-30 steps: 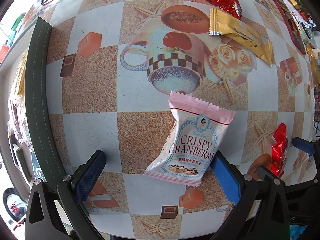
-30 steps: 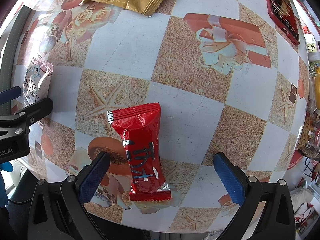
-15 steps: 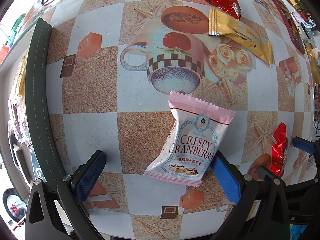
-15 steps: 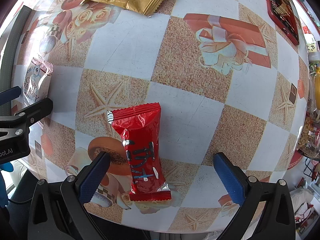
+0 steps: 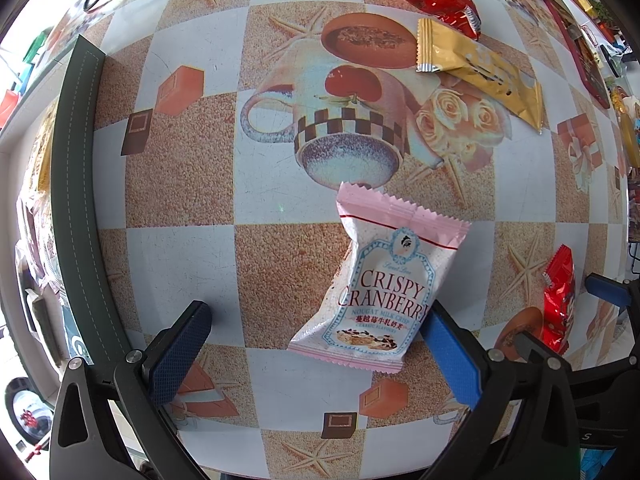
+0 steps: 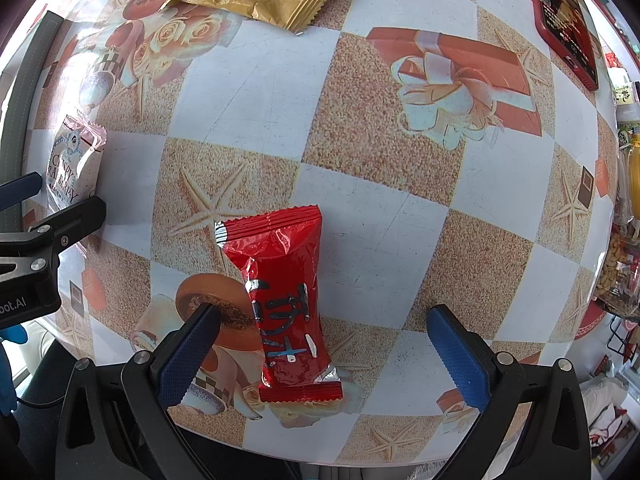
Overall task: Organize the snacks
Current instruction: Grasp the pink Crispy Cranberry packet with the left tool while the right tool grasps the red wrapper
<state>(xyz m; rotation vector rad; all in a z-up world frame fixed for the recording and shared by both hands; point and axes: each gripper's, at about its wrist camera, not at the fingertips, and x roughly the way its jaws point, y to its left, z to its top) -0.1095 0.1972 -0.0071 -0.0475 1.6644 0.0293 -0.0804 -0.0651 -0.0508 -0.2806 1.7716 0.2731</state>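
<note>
The left hand-held gripper stands spread around the pink cranberry nougat packet on the counter; its right finger touches or nearly touches the packet's edge. The right hand-held gripper is equally spread about the red foil candy packet. Both packets look light, crinkly and slippery, likely best pinched across the padded middle. Each long axis runs roughly away from its camera, the pink one leaning slightly right.
</note>
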